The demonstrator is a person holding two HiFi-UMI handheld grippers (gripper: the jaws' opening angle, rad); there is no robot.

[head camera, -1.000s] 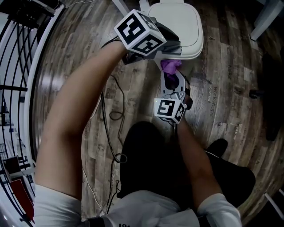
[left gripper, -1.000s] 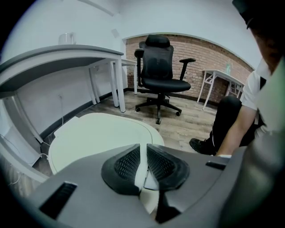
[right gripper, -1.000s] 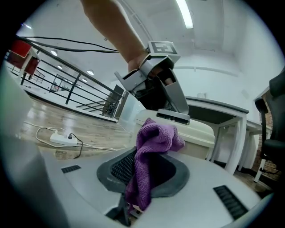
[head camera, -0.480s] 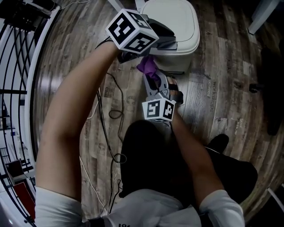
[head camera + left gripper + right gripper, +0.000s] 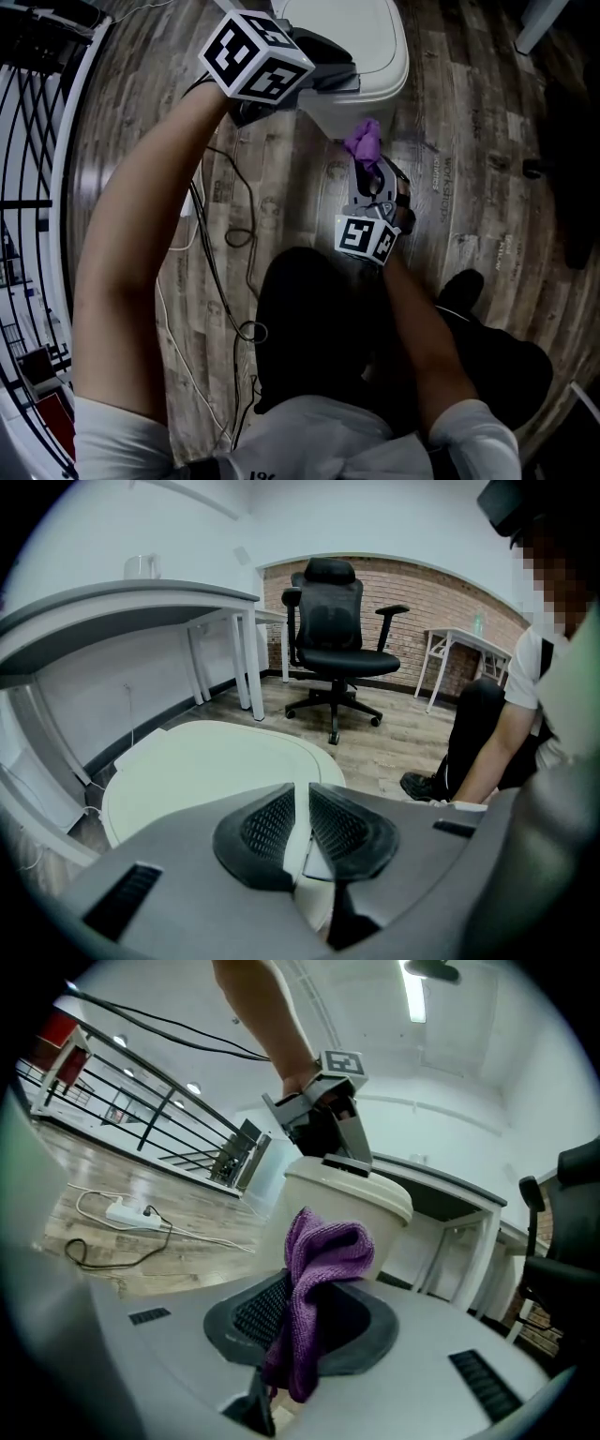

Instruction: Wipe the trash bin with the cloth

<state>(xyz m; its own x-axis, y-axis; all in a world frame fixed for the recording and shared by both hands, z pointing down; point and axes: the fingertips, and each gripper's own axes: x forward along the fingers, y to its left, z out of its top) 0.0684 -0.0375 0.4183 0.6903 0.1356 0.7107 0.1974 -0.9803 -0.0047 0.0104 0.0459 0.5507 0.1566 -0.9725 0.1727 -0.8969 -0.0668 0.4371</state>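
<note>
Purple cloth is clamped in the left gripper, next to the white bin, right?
Not the left. The purple cloth is clamped in the right gripper, next to the white bin; the right gripper view shows it.

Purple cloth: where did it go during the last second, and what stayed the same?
The purple cloth, pinched in the right gripper, swept left across the front of the trash bin, then back to the right. The left gripper stayed shut on the bin's lid rim, and the cloth was never let go.
</note>
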